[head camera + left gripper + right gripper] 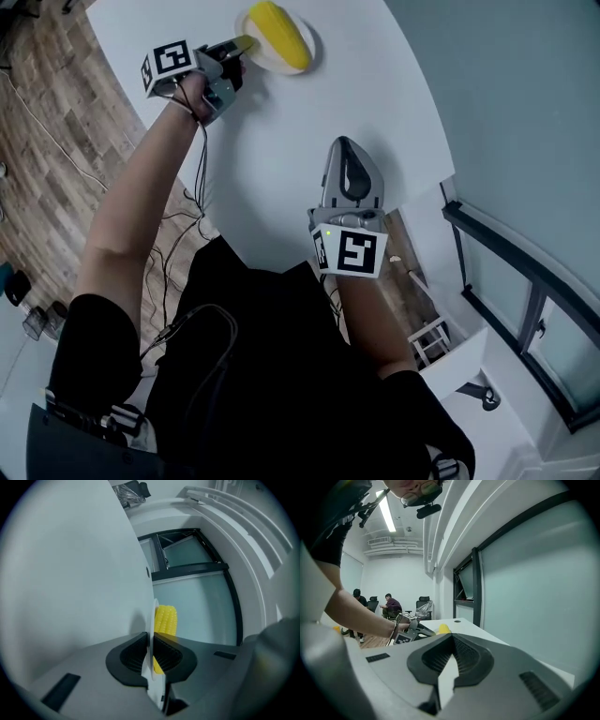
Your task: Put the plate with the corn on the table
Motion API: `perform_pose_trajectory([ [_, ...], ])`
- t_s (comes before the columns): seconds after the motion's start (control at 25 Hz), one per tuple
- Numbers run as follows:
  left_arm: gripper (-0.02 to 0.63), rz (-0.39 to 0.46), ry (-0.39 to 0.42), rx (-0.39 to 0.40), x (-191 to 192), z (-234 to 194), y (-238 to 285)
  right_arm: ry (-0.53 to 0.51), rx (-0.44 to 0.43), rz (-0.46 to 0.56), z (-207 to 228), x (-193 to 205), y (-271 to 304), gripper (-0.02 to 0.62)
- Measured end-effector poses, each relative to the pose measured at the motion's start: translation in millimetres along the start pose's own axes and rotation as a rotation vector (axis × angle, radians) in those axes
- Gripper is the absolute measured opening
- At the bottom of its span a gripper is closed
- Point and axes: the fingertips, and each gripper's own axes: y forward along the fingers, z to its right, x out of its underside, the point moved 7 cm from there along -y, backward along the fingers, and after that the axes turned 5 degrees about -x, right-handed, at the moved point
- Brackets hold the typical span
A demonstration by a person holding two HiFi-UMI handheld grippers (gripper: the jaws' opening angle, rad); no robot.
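The left gripper (242, 44), in the upper left of the head view, has its jaws clamped on the near rim of a white plate (315, 43). The plate sits at the top centre of that frame over the white tabletop (309, 122). A yellow corn cob (277, 36) lies on the plate. In the left gripper view the left gripper (151, 645) shows the plate (154, 613) edge-on as a thin white line pinched between the ribbed pads. The corn (165, 619) is just to the right of that line. The plate seems to rest on the tabletop, or to be held barely above it; the angle does not settle which.

The right gripper (345, 143) is at the middle of the head view, well apart from the plate. The right gripper view shows the right gripper (452, 638) with its jaws pressed together and nothing between them.
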Motion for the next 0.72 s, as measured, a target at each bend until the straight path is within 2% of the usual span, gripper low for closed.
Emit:
perform_pose_trajectory([
  [0.08,0.021,-0.01,0.016,-0.021,-6.4,-1.9,10.3,-0.002,-0.004,0.001,1.8,0.9,4.3,0.002],
  [0.24,0.032,-0.02,-0.043,-0.037,-8.1,-8.7,14.2,0.013,-0.005,-0.003,4.0,2.1,9.6,0.002],
  [0.36,0.033,-0.03,-0.05,-0.107,-4.3,-10.4,9.0,0.022,-0.007,-0.005,3.4,1.9,12.7,0.002],
  [0.48,0.151,-0.013,0.0,-0.216,0.4,-6.2,-2.6,0.021,-0.019,0.006,4.7,-4.9,13.8,0.002],
  [0.6,0.184,0.027,0.058,-0.316,6.6,-3.1,-16.7,0.024,-0.025,0.02,8.1,-10.6,7.7,0.002],
  [0.72,0.184,0.059,0.101,-0.317,24.8,4.9,-39.5,0.027,-0.042,0.045,4.9,-16.7,-3.1,0.002],
])
